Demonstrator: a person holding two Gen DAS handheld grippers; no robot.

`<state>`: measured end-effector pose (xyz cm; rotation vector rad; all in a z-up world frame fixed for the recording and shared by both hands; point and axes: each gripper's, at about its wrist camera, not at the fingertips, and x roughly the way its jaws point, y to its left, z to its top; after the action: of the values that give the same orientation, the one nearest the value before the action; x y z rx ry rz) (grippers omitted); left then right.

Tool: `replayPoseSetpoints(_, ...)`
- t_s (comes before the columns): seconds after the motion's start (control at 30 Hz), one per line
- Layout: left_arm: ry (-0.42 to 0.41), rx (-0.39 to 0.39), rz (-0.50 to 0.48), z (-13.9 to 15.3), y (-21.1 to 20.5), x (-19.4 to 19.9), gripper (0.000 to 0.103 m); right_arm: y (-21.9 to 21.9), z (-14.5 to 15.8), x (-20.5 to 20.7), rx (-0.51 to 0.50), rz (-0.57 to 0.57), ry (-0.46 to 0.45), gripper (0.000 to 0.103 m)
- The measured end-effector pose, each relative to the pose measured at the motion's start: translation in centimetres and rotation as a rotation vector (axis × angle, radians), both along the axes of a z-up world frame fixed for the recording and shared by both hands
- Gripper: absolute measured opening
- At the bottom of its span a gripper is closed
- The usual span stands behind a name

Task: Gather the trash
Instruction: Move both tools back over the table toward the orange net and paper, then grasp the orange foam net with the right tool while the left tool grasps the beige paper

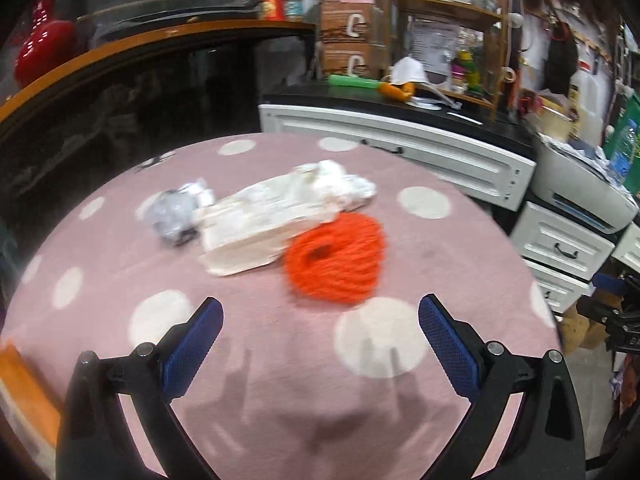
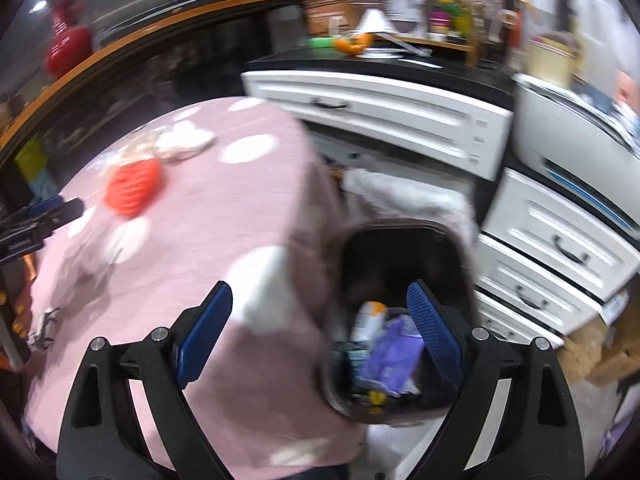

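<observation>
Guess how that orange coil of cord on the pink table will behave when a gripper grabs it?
The orange coil looks like loosely wound cord, so it will probably squash between the pads and sag rather than lift stiffly. It seems light for its bulk. Loops may slip free and trail, so pinching across the bundle looks safer than catching one strand. It lies flat on the table, so rolling seems unlikely.

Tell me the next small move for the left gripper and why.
Probably ease the left gripper forward and down toward the orange twine coil, the nearest piece on the pink dotted tablecloth. Its fingers stand open with nothing between them, and the dark bin beside the table already holds wrappers.
</observation>
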<state>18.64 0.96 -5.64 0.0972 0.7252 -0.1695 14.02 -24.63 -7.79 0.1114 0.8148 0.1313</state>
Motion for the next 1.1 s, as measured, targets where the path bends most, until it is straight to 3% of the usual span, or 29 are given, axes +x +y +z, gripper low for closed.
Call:
replayPoseSetpoints(0.47, -0.063, 0.039, 0.104, 0.1, 5.8, -0.7, 0.097, 12.4, 1.2, 6.1, 0.032, 0.249, 0.040, 0.088)
replayPoseSetpoints(0.7, -0.043, 0.018, 0.108, -1.1, 6.6, -0.1, 0.097, 17.1, 1.5, 9.8, -0.016, 0.327, 0.075, 0.088)
replayPoseSetpoints(0.97, -0.036, 0.000, 0.125, -1.2, 7.5, 0.2, 0.097, 20.3, 0.3, 14.0, -0.053, 0.340, 0.133, 0.087)
replayPoseSetpoints(1.03, -0.032, -0.010, 0.130, -1.3, 7.7, 0.3, 0.097, 20.7, 0.1, 14.4, -0.068, 0.338, 0.132, 0.074)
replayPoseSetpoints(1.1, -0.031, -0.012, 0.131, -1.3, 7.7, 0.3, 0.097, 20.8, -0.2, 14.5, -0.049, 0.349, 0.147, 0.051)
